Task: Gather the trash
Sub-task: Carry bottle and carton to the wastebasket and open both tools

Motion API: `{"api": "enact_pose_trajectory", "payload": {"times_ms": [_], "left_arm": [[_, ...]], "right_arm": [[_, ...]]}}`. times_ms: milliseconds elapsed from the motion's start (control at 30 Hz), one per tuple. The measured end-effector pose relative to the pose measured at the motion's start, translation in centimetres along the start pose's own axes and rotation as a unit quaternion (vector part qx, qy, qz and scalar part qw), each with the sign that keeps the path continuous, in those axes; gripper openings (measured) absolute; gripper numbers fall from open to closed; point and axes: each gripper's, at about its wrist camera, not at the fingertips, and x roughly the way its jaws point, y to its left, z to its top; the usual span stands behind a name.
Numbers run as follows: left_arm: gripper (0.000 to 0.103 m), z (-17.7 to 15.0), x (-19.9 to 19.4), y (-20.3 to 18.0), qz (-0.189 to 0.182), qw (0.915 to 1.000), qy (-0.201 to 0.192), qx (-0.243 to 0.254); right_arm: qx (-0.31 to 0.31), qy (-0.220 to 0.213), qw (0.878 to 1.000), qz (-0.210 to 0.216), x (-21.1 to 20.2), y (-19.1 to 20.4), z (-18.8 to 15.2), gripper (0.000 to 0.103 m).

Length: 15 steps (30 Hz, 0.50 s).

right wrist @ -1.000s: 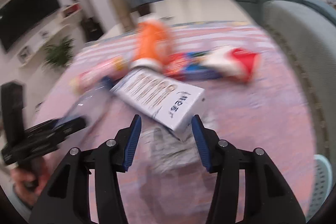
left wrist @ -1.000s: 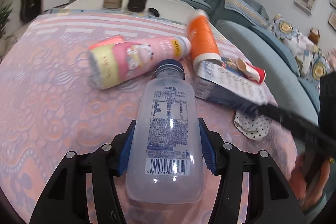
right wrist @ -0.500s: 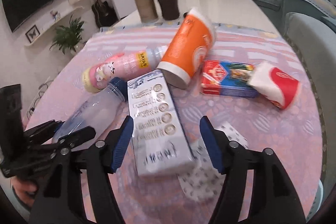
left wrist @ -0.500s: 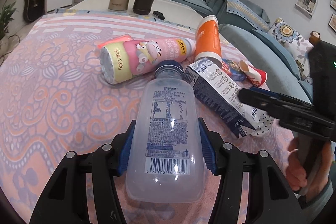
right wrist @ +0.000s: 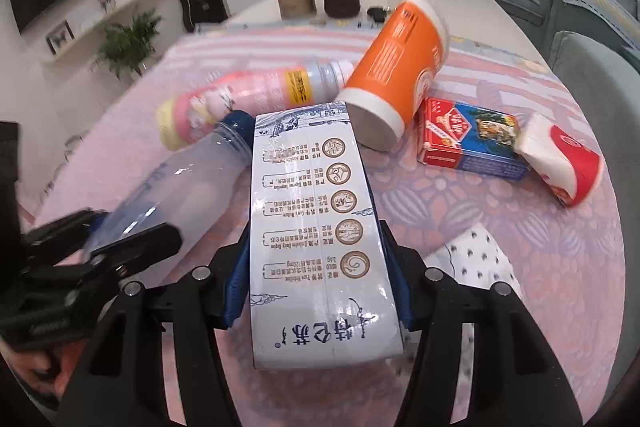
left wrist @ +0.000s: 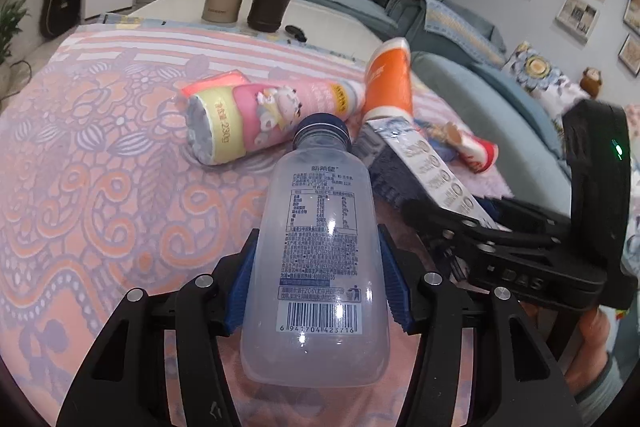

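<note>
Now | left gripper (left wrist: 316,291) clamps clear bottle (left wrist: 320,251) | right gripper (right wrist: 316,287) closing on milk carton (right wrist: 316,239) | advice: squeeze carton's flat sides squarely, lift both straight.

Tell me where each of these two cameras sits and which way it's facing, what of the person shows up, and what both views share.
Left wrist: sits on the left gripper, looking forward and down along its jaws, which clasp a clear plastic bottle with a blue cap; the right gripper and a hand show at the right.
Right wrist: sits on the right gripper, looking down along jaws closing on a white milk carton; the left gripper shows at the left.
Shared: bottle, carton, pink yogurt bottle, orange paper cup, patterned pink tablecloth.
</note>
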Motion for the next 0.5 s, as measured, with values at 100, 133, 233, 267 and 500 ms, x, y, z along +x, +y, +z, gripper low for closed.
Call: {"api": "enact_pose_trajectory", "payload": {"times_ms": [100,133,233,267,500], "left_arm": [[0.053,-0.1,-0.8,-0.8,-0.026,0.9996,-0.011,0.002],[0.053,-0.1,-1.2,-1.3,-0.032,0.9993,-0.016,0.008],[0.053,0.1,-2.5,-3.6,-0.059,0.9973,-0.033,0.028],[0.053,0.3,-3.0,-4.7,-0.067,0.9963,-0.039,0.035],[0.053,0.8,-4.5,-12.3,-0.124,0.9871,-0.059,0.082]], "right_arm": [[0.021,-0.027,0.999,-0.001,-2.6,-0.7,-0.7,0.053],[0.031,-0.040,0.999,-0.003,-3.9,-1.1,-1.0,0.053],[0.056,-0.075,0.996,-0.013,-7.6,-2.3,-2.1,0.053],[0.064,-0.083,0.994,-0.017,-8.6,-2.7,-2.4,0.053],[0.117,-0.153,0.979,-0.072,-17.1,-6.9,-5.4,0.053]]}}
